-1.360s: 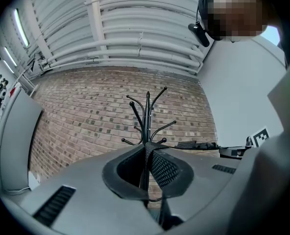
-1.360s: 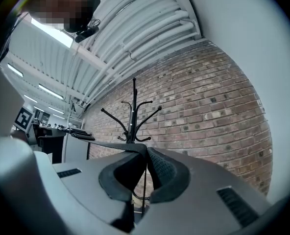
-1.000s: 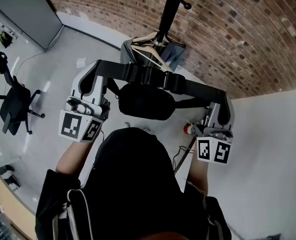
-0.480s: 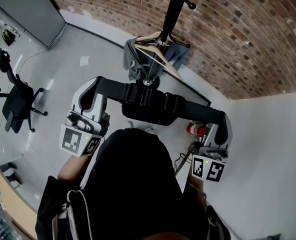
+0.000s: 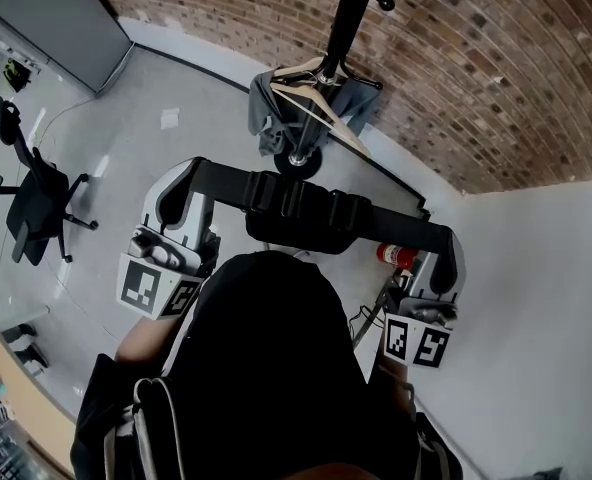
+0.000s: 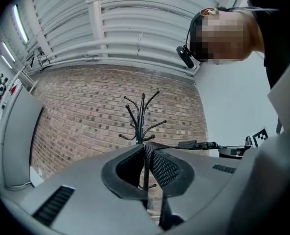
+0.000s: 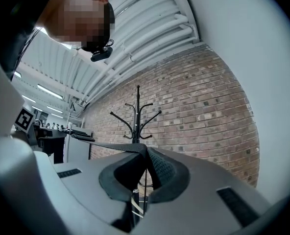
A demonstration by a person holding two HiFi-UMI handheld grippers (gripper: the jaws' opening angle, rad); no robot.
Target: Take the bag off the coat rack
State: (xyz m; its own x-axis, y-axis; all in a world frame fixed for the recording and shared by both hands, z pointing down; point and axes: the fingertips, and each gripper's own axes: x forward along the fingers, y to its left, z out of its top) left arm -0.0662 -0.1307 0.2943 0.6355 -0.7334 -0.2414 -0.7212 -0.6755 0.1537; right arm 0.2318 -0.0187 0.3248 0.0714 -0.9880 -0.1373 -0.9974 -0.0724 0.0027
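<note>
The bag [image 5: 288, 232] is hanging in the air by its strap [image 5: 306, 199], close in front of the person's chest and well apart from the coat rack [image 5: 344, 20]. The strap is running taut between the two grippers, with the dark pouch sagging just under its middle.

Only the head view is showing the bag's body, along with the grey floor [image 5: 126, 138], the rack's round base with wooden hangers [image 5: 316, 108] and a grey garment [image 5: 265, 118] draped low on it, an office chair [image 5: 31, 203] off to the left, and a red fire extinguisher [image 5: 396, 256] by the right gripper. The gripper views are looking upward instead: each is showing the rack's upper hooks against the brick wall [image 6: 86, 111], the ribbed white ceiling [image 6: 135, 28], and the strap leading off sideways towards the other gripper.

The left gripper [image 6: 146, 166] is pinching the strap's webbing, its jaws closed almost fully with only the thin band between the ribbed pads. The right gripper [image 7: 146, 166] is doing the same at the strap's other end, jaws pressed together on the webbing where it is folding over the pads.
</note>
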